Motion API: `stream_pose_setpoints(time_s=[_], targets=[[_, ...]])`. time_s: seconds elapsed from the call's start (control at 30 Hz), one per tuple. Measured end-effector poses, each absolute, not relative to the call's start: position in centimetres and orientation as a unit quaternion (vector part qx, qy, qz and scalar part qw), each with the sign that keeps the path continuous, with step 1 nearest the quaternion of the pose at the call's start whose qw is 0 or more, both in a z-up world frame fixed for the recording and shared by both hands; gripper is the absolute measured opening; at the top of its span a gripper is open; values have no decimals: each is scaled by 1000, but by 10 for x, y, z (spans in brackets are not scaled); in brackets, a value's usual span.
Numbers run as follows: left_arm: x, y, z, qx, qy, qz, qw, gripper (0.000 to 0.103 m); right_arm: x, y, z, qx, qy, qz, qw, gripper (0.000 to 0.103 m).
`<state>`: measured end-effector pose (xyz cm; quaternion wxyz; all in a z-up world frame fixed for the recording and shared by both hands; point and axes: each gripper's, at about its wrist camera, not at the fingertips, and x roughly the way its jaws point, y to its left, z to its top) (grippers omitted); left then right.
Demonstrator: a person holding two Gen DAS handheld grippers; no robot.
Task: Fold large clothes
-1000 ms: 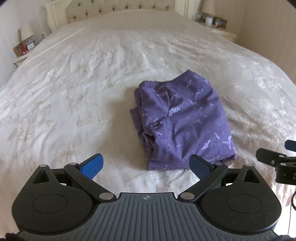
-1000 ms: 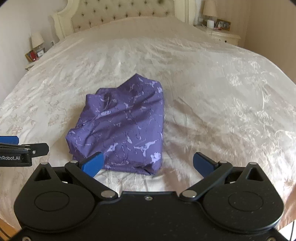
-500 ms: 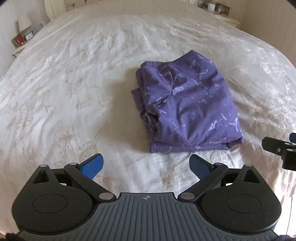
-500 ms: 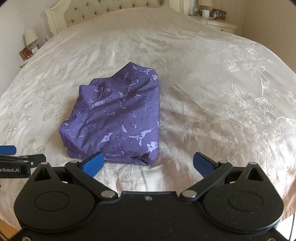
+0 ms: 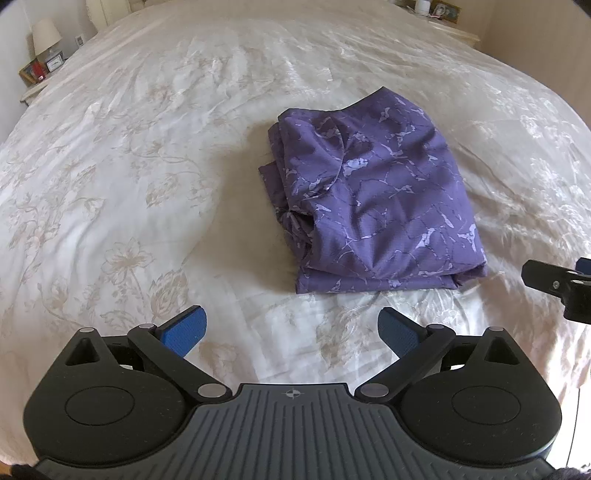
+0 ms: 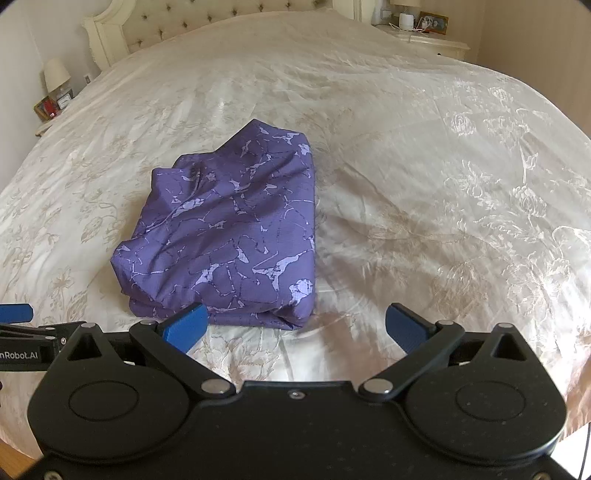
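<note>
A purple garment with a pale marbled print lies folded into a thick, roughly square bundle on the cream flowered bedspread. Its layered open edges face the foot of the bed, and on its left side the folds are bunched and creased.

The left gripper hangs over the bedspread just short of the garment's near edge, its blue-padded jaws spread wide and holding nothing. The right gripper is likewise released and empty; its left pad overlaps the garment's near edge in the right wrist view, though whether it touches the cloth is hard to say from this angle. Each gripper shows at the edge of the other's view, so they sit side by side near the garment.

Beyond the garment stands a tufted headboard, with a small lamp on a nightstand to its left.
</note>
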<state>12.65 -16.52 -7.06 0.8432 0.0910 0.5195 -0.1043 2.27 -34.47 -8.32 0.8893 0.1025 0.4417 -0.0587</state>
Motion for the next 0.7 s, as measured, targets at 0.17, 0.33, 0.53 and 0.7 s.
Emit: stream_pose_setpoints(time_s=[0.17,0.33,0.53,0.7], targets=[[127,-167,-71,91,520,-105,843,101,22,-345,-84,104,442,-60,889,102],[126,-168,-71,92,520,-107,843,101,24,-347,-86,104,443,-61,888,102],[126,-169,-71,92,518,-110,843,101,23,-347,-87,104,444,-61,888,102],[127,-169,-71,95,517,-113,843,100,23,-345,-87,104,445,-62,887,102]])
